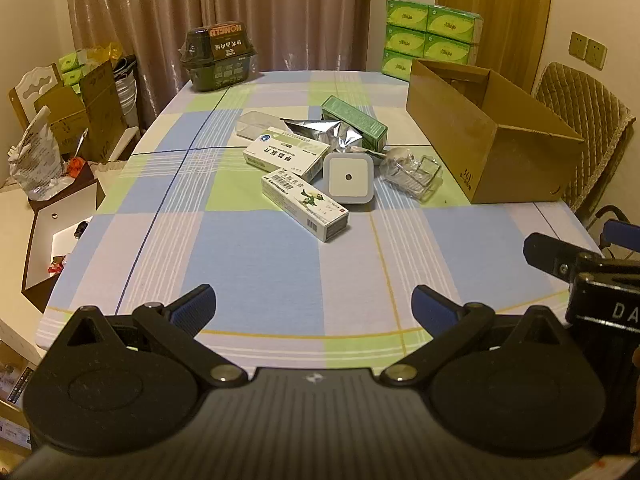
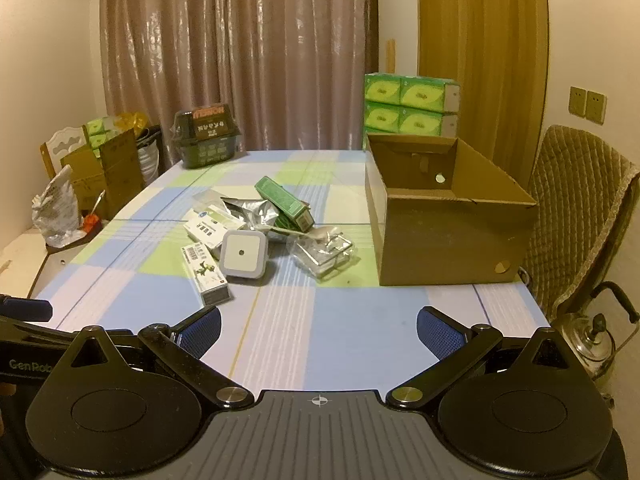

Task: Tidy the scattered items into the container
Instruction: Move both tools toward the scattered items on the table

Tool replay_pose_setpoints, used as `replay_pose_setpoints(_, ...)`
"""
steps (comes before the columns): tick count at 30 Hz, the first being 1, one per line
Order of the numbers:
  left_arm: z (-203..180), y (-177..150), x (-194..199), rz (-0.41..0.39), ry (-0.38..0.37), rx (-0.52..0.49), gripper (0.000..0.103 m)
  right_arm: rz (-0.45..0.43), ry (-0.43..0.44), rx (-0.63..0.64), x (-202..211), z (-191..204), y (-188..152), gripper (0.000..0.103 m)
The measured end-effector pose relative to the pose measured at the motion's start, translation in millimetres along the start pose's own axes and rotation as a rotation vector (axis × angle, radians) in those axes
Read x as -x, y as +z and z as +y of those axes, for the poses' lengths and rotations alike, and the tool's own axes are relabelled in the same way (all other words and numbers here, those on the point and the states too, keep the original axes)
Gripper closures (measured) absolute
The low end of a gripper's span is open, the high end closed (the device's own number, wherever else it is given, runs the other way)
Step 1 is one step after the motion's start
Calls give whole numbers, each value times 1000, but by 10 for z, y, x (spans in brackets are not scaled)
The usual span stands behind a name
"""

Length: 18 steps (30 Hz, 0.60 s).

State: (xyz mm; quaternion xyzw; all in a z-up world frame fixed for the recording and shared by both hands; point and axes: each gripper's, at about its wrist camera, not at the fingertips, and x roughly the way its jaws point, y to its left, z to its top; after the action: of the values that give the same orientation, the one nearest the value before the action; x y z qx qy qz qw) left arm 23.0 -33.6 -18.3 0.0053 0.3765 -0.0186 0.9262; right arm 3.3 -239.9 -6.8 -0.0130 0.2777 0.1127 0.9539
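Big brown box [image 2: 448,240] at 1 o'clock from the right tongs [image 2: 319,330], well apart, empty inside. Pile of small things at 12 o'clock from the left tongs [image 1: 313,306], far ahead: green box [image 1: 354,122], white medicine box [image 1: 286,156], square white night light [image 1: 348,178]. Both tongs wide apart, holding nothing.

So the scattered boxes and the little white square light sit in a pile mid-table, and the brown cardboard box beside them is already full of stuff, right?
Not quite. The cardboard box is empty: the right wrist view looks into it and shows only bare walls. The rest holds: the medicine boxes and the white square light lie in a pile mid-table, beside that box.
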Motion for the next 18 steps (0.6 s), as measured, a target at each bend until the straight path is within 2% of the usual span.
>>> replay_pose_setpoints(18, -29, -22, -54, 14, 1, -8, 1, 37, -5, -48, -82, -147, -27, 2)
